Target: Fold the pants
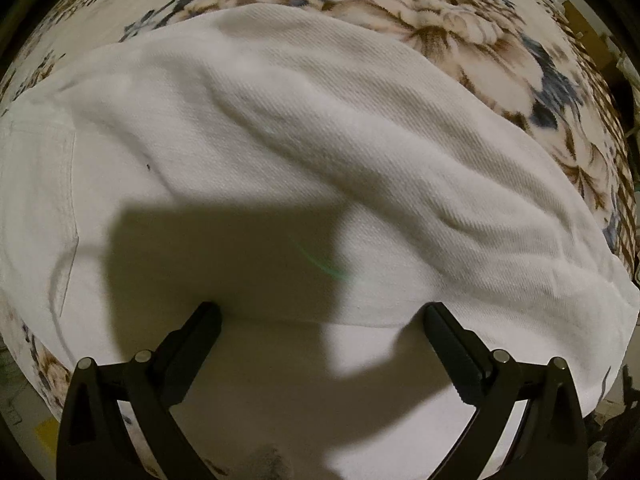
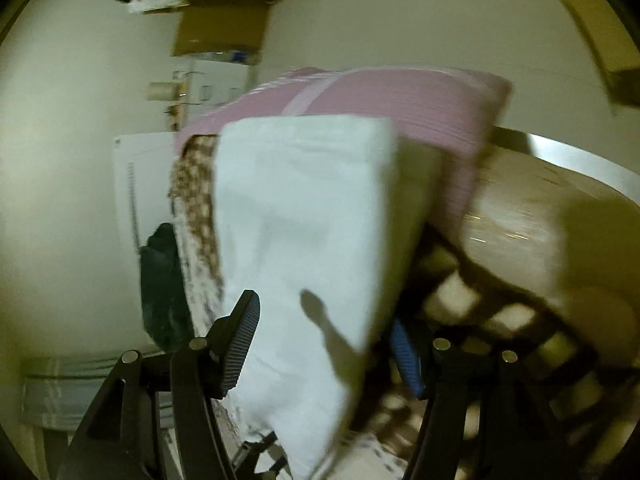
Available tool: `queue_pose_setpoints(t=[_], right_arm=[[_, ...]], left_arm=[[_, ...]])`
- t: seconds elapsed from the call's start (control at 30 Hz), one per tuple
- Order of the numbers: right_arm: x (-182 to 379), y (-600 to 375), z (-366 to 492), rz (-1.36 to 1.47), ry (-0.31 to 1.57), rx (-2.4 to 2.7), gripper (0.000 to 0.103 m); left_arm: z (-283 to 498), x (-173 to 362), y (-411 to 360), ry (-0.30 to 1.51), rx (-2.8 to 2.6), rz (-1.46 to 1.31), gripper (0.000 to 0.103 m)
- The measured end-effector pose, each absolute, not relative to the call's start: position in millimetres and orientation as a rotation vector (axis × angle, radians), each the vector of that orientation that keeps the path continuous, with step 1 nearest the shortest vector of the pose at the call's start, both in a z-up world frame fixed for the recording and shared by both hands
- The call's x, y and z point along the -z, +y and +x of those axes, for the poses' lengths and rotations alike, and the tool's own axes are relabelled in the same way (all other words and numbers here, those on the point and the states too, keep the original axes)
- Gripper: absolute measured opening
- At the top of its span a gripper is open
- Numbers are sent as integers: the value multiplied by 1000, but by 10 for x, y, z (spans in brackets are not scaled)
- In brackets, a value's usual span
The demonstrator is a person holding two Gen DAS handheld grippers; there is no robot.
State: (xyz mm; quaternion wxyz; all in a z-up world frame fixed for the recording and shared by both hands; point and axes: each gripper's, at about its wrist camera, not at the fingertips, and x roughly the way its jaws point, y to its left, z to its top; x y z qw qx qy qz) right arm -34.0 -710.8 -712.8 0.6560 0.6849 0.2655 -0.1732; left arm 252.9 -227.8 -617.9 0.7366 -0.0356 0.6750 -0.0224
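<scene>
White pants (image 1: 280, 152) lie folded over on a flowered blanket (image 1: 440, 8) and fill most of the left wrist view. A seam or pocket edge runs down their left side. My left gripper (image 1: 320, 316) is open just above the cloth, one finger on each side of a folded edge, holding nothing. In the blurred right wrist view a white leg of the pants (image 2: 304, 240) lies between the blue-padded fingers of my right gripper (image 2: 324, 320). Its jaws stand wide apart and the cloth is not pinched.
A pink pillow (image 2: 380, 100) lies behind the white cloth at the head of the bed. A wooden headboard (image 2: 540, 208) is to the right. Cardboard boxes (image 2: 224, 28) and a white appliance (image 2: 128, 184) stand by the wall. Dark clothing (image 2: 160, 280) hangs at the bed's edge.
</scene>
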Motion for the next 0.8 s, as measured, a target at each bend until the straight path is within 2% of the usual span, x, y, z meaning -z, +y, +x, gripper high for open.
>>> queue_pose_setpoints(t=[0.17,0.27,0.43,0.63,0.8], right_arm=[[7047,-7103,-380,1542,555,390,65],[6915,-6972,-367,1480,637,341,64],[7155,-6593,-176,1488,783,231,60],[7084,-6791,8,1542,560,282,58],[7131,-6965,198,1483,571,358,57]], left_arm=[[2747,6182,-2124,1506,34,-82,103],[2859,6189,-2179,1509,26,-83,103],[2870,6203,-2269,1502,15,-79,103],[2945,6218,-2269,1518,16,-84,103],[2956,6215,-2287,1505,6,-85,103]])
